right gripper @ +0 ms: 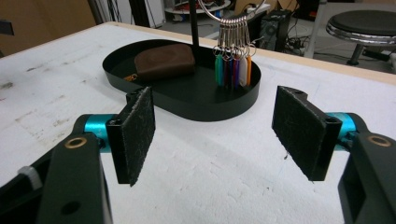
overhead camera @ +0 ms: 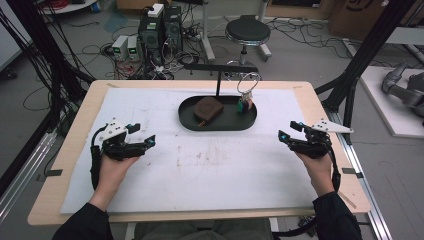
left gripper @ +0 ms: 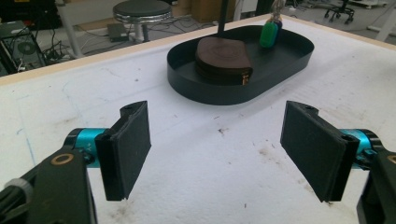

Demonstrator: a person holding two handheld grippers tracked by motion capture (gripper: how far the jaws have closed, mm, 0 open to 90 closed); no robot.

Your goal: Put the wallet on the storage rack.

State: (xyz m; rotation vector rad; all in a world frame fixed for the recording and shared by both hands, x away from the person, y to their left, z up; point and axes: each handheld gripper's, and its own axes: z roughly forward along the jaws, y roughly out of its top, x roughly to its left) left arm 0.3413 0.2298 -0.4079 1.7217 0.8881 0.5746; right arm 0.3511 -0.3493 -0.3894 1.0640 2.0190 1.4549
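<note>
The key ring (right gripper: 232, 60) hangs from the stand over the right end of the black tray (overhead camera: 187, 121), beside the brown pouch (overhead camera: 208, 108). My right tool (overhead camera: 290, 132) is nearer; both tools, left tool (overhead camera: 142, 135) included, gape empty.

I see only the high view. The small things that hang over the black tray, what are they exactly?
Observer: The right gripper view shows coloured tags hanging from a metal ring: green, purple, white and orange among them.
Operator: And the brown thing beside them?
Observer: The left gripper view shows a brown pouch with a zip along its edge.
Operator: Is anything between the fingers of the right gripper?
Observer: No, they stand wide open with nothing between them.
</note>
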